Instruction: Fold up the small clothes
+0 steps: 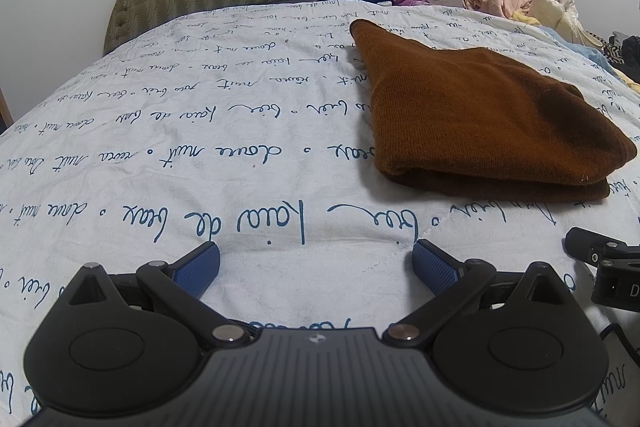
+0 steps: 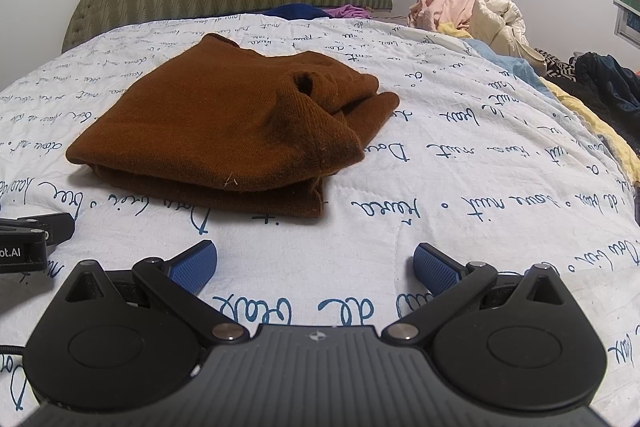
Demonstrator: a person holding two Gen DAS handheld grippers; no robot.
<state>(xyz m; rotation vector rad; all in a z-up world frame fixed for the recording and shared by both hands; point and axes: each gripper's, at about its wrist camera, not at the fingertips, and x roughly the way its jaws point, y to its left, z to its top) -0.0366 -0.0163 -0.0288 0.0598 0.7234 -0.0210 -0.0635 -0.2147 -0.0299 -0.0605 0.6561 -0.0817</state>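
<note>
Knitwear dominates the left wrist view: a brown sweater (image 1: 480, 115) lies folded on the script-printed quilt (image 1: 200, 155) right of centre, while the left gripper (image 1: 316, 265) sits low in frame, fingers spread wide and holding nothing. In the right wrist view the same sweater (image 2: 224, 131) fills centre-left, its right end bunched around a small opening; the right gripper (image 2: 315, 263) hangs low, likewise spread and empty. A pinch catching only the top layer would likely drag the stack apart, since the soft quilt (image 2: 460, 187) gives underneath.
</note>
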